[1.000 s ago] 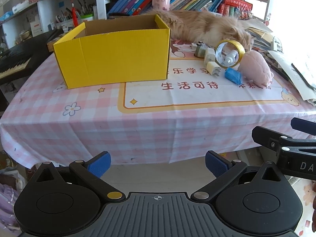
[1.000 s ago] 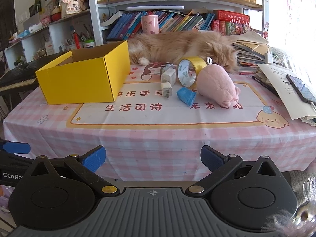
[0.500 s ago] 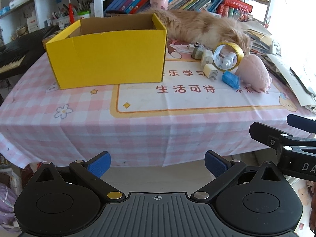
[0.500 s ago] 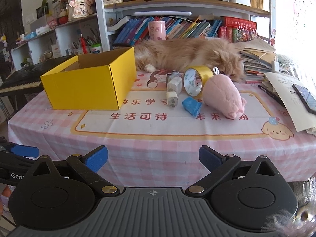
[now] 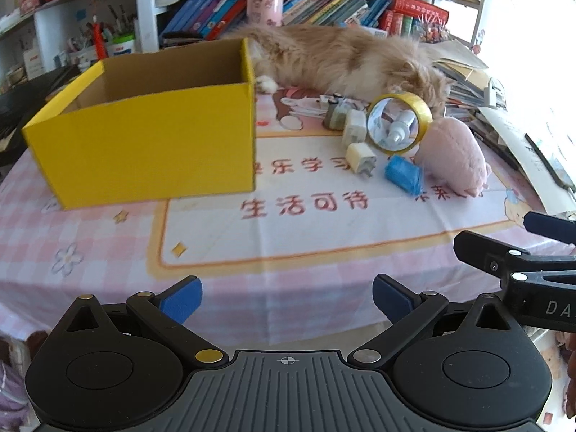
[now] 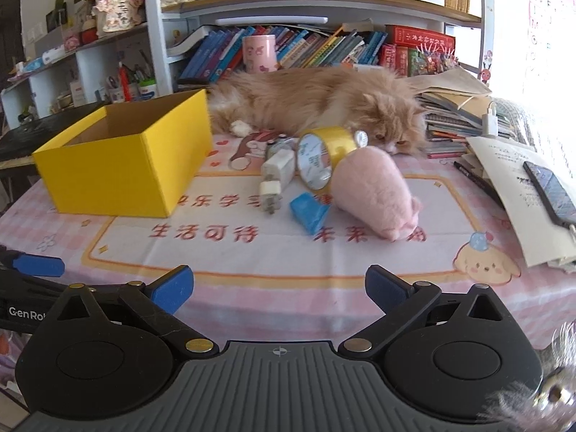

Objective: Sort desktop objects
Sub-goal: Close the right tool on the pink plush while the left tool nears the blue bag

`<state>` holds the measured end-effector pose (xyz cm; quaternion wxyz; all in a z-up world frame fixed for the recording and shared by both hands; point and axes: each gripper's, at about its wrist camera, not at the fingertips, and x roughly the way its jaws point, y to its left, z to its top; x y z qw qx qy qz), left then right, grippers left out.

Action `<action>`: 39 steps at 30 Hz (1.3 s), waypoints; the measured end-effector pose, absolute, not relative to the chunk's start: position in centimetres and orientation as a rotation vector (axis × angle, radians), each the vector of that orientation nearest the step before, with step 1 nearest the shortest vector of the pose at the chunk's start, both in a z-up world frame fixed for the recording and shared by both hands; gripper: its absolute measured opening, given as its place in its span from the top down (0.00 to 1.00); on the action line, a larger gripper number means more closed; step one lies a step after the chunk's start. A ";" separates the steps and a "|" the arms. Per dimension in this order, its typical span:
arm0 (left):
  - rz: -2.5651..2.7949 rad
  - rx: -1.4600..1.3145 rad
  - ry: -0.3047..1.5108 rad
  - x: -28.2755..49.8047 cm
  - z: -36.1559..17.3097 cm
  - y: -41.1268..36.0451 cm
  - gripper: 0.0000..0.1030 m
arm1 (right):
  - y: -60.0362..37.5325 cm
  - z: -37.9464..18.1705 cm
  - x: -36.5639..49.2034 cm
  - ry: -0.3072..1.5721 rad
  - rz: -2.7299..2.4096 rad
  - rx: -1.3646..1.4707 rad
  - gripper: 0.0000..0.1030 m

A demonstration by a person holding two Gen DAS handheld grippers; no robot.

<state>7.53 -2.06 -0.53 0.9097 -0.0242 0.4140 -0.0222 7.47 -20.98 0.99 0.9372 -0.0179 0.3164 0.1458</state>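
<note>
- The left tongs [image 5: 287,298] sit low in the left wrist view, level and pointing at the desk's [image 5: 108,252] near edge, blue tips wide apart with nothing between them.
- The right tongs [image 6: 279,288] sit the same way at the bottom of the right wrist view, tips spread and empty; both hang short of the desk's edge.
- Each tool shows in the other's view: the right one at the right edge of the left view, the left one at the lower left edge of the right view.
- The box [image 5: 144,136], yellow and open-topped, stands on the desk in the upper left of both views, well beyond the tongs.
- Right of the box, near the frame's middle, lies a loose cluster: a tape roll [image 6: 320,158] on edge, a white plug [image 6: 279,171] beside it on the left, and a smaller plug [image 6: 270,194] in front of that.
- A blue packet [image 6: 309,214] lies nearest the tongs, just left of a pink plush [image 6: 374,194] that leans against the tape.
- In the left view a small bottle [image 5: 399,131] shows through the tape's hole.
- All of these are well apart from both tongs.
- A cat [image 6: 316,100] lies along the desk's far side behind the cluster.
- Papers and a phone [image 6: 550,189] fill the right edge.
</note>
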 end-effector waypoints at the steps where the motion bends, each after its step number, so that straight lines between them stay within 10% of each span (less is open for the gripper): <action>1: -0.047 -0.048 0.856 8.0 -0.5 -2.4 0.02 | -21.3 1.0 8.0 0.645 0.299 -0.038 0.00; 39: 0.120 -0.114 0.920 18.4 -1.3 -9.4 0.02 | -28.3 -0.7 24.6 0.710 0.487 -0.045 0.14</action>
